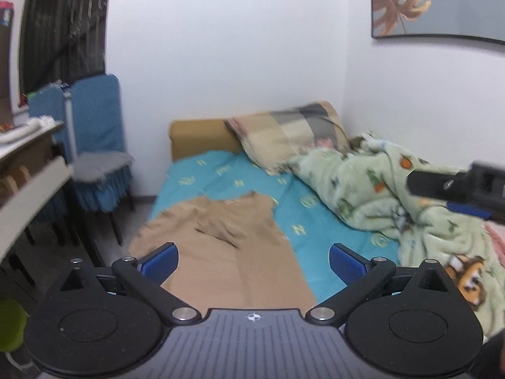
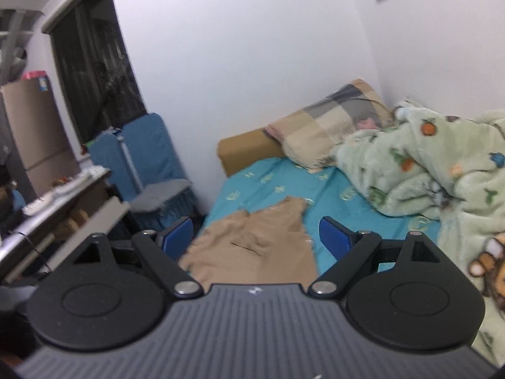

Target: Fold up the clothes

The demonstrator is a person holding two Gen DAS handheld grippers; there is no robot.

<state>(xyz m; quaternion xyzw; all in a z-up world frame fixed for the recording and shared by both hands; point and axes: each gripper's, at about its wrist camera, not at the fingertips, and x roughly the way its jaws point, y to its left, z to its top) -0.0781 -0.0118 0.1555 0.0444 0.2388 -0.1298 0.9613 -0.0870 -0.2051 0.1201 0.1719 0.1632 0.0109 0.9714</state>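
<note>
A tan garment [image 1: 230,246] lies spread on the teal bed sheet [image 1: 318,218], with a dark crease near its middle. The same tan garment [image 2: 255,246] shows in the right wrist view, its far end pointing toward the pillow. My left gripper [image 1: 254,262] hangs above the garment's near part, jaws wide open with nothing between the blue pads [image 1: 159,263]. My right gripper [image 2: 255,237] is also open and empty, raised above the cloth. In the left wrist view the right gripper's black finger [image 1: 454,184] juts in from the right edge.
A checked pillow [image 1: 290,135] and a green printed blanket [image 1: 394,195] fill the bed's far and right side. A blue-covered chair [image 1: 94,145] and a desk with drawers [image 1: 28,170] stand left of the bed. A framed picture [image 1: 435,3] hangs on the wall.
</note>
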